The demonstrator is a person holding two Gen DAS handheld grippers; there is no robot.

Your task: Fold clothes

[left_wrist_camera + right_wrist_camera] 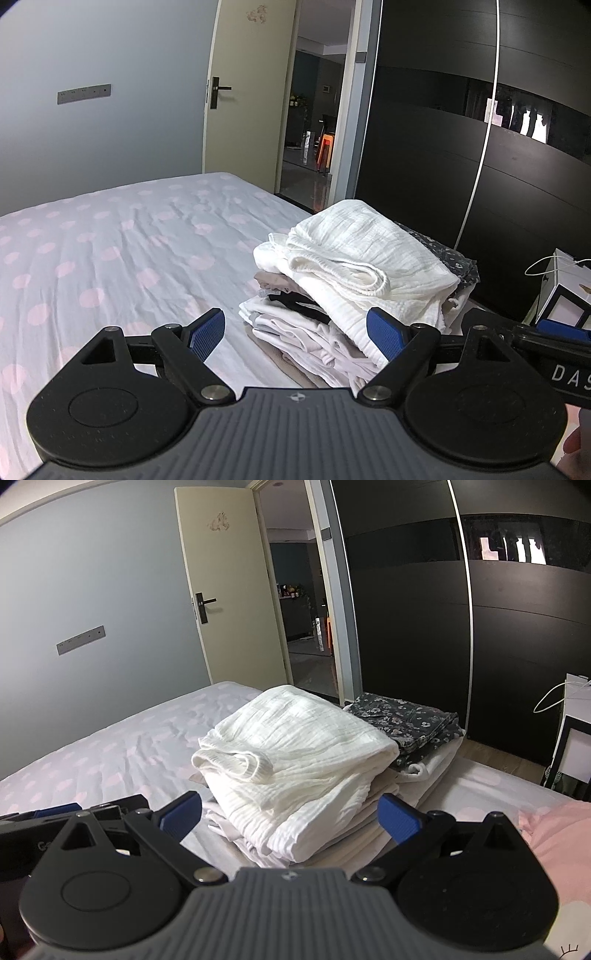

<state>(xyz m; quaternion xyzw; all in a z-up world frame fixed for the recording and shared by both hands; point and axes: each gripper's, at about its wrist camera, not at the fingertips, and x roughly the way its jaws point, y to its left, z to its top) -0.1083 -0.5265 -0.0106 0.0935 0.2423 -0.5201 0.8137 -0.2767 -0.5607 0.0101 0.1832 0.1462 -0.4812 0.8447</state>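
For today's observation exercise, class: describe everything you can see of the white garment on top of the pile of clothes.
The white garment looks like soft, crinkled cotton gauze, folded into a thick rectangle with a ribbed cuff or hem rolled at its near left edge. It lies topmost on a stack of folded pale clothes on the polka-dot bed sheet, with a dark floral garment next to it on the far right. Both the left gripper and the right gripper are open, neither touching it.

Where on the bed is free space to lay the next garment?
The polka-dot sheet left of the stack of folded clothes is bare up to the wall. The wardrobe-side edge is crowded by the stack and the dark floral garment.
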